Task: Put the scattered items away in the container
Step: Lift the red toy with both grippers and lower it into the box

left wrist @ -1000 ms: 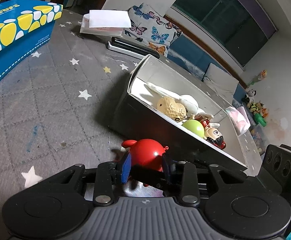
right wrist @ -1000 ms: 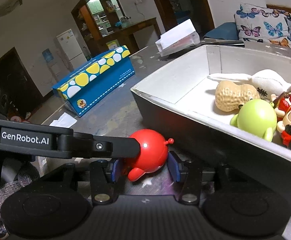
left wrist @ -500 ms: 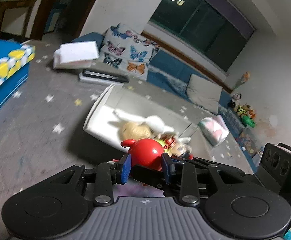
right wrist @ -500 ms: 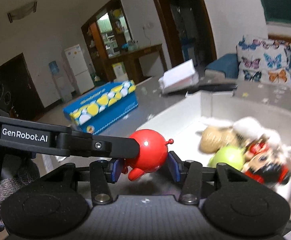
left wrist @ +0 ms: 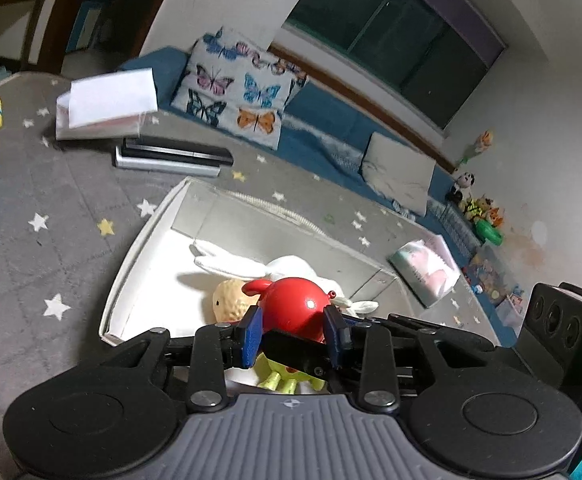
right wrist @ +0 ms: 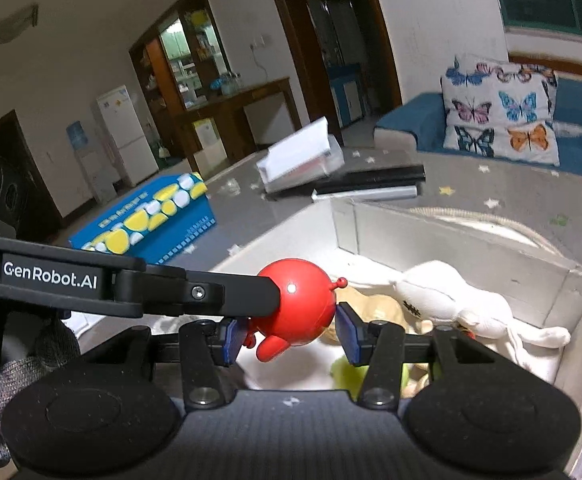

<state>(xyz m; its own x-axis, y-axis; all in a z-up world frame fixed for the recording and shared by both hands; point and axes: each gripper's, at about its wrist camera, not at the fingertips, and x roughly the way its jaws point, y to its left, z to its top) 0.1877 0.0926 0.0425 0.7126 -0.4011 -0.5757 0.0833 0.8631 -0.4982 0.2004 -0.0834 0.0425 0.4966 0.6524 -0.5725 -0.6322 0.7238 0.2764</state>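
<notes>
Red toy (left wrist: 293,308) sits clamped between both tongs' pads above the box (left wrist: 143,256).

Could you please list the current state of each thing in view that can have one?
Red toy: held up over the box by both grippers.
Left gripper: shut on the red toy.
Right gripper: shut on the red toy.
Box: open, holding toys.
White plush: lying in the box.
Peanut toy: lying in the box.
Green toy: in the box, mostly hidden.

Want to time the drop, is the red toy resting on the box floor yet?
No, the red toy hangs between the jaws above the box and its toys.
</notes>
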